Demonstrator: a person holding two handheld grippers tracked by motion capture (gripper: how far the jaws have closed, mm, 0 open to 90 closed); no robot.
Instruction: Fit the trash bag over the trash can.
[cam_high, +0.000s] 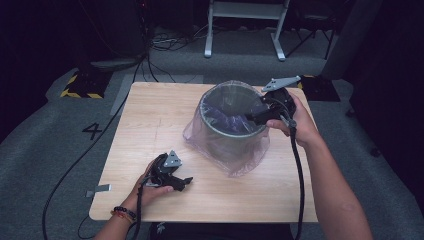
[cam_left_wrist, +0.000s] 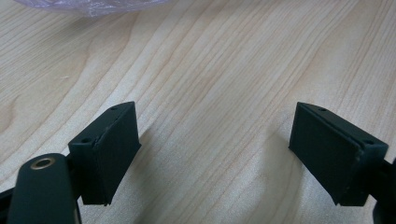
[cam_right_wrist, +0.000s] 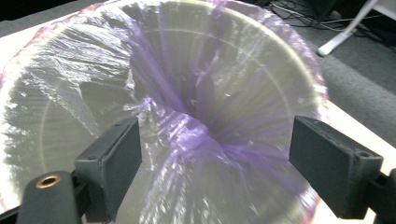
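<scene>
Both tongs (left (cam_left_wrist: 215, 154), right (cam_right_wrist: 215, 163)) gape empty; bag (cam_right_wrist: 187, 130) folds seemingly hide bin's (cam_high: 231, 131) bottom.

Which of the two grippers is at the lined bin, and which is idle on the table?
The right gripper is at the bin rim, open jaws over the purple bag liner. The left gripper rests open on the table, nearer the person.

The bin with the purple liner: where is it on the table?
In the high view the bin stands right of the table's centre, the right gripper at its right rim.
</scene>
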